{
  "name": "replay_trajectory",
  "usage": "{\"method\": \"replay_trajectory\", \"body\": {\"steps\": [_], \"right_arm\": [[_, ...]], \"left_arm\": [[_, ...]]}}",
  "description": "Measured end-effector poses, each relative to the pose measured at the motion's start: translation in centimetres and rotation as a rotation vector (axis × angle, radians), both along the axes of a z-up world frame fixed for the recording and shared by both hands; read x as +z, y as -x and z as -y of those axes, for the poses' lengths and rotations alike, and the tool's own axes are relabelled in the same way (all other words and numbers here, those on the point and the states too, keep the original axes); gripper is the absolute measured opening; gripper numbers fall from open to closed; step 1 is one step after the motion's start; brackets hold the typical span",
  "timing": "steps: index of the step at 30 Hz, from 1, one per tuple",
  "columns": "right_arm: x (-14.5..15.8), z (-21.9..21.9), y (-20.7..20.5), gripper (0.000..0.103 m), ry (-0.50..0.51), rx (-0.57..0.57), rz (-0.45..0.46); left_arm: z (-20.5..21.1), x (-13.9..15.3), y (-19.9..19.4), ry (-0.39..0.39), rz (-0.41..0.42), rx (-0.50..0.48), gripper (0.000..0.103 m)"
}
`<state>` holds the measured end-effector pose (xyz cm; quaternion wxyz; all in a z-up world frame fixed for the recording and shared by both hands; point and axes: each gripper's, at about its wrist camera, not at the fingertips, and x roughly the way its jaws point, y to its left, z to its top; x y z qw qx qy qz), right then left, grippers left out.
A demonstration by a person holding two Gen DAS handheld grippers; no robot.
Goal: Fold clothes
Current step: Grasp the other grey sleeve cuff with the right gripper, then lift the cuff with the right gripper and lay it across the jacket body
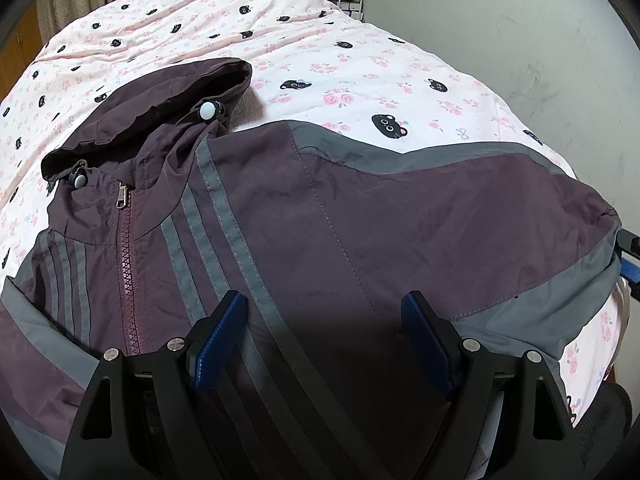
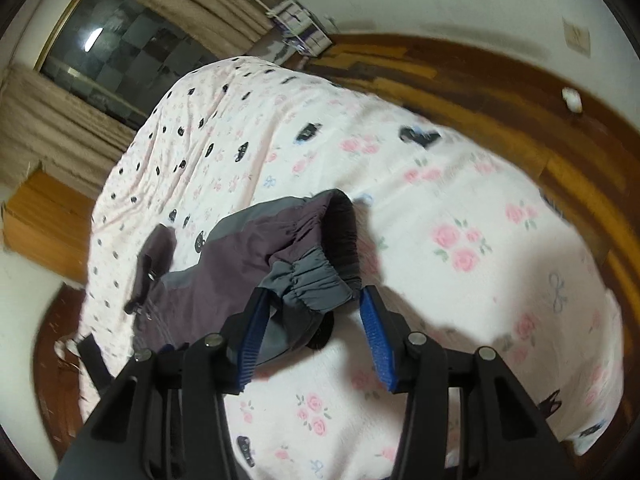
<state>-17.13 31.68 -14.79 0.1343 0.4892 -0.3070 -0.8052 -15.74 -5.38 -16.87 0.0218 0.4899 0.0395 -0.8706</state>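
Note:
A dark purple hooded jacket (image 1: 320, 216) with grey stripes lies front up and zipped on the bed, its hood (image 1: 152, 108) toward the far left. My left gripper (image 1: 324, 298) hovers open over the chest, blue pads (image 1: 218, 344) spread wide with nothing between them. One sleeve stretches right to the bed's edge. In the right wrist view the sleeve's elastic grey cuff (image 2: 316, 276) sits between the spread fingers of my right gripper (image 2: 316, 294), which is open. The jacket's hem is hidden below my left gripper.
The bed sheet (image 1: 340, 60) is pink with roses and black cat faces, and it extends far behind the jacket. A grey wall (image 1: 500, 40) stands to the right. Wooden floor (image 2: 500, 80), curtains (image 2: 60, 128), a window, a white wire rack (image 2: 280, 0) and a wooden cabinet (image 2: 44, 220) surround the bed.

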Motion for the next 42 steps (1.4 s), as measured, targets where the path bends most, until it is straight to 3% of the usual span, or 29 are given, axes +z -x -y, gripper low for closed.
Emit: {"method": "replay_trajectory", "body": {"steps": [8, 13, 18, 19, 21, 29, 36, 42], "right_arm": [[-1.2, -1.0, -0.1, 0.049, 0.092, -0.03, 0.026], [-1.3, -1.1, 0.8, 0.049, 0.211, -0.033, 0.024], [-1.6, -0.9, 1.6, 0.049, 0.231, -0.044, 0.026], [-1.6, -0.9, 1.7, 0.048, 0.234, -0.044, 0.025], [-1.8, -0.9, 1.8, 0.034, 0.234, -0.044, 0.024], [-1.7, -1.1, 1.3, 0.023, 0.218, -0.035, 0.006], [2.3, 0.3, 0.4, 0.021, 0.128, 0.029, -0.107], [8.1, 3.6, -0.7, 0.02, 0.075, 0.149, -0.251]], "left_arm": [[0.0, 0.0, -0.1, 0.006, -0.005, 0.001, 0.078], [-0.1, 0.0, -0.1, 0.011, -0.006, 0.002, 0.078], [-0.2, 0.0, -0.1, 0.017, -0.006, 0.002, 0.079], [-0.2, 0.0, -0.1, 0.018, -0.006, 0.002, 0.079], [-0.2, 0.0, -0.1, 0.019, -0.007, 0.002, 0.079], [-0.3, -0.2, -0.1, 0.025, -0.01, 0.003, 0.079], [-0.3, -0.2, -0.2, 0.031, -0.014, 0.003, 0.08], [-0.2, -0.1, -0.4, 0.021, -0.026, 0.016, 0.079]]}}
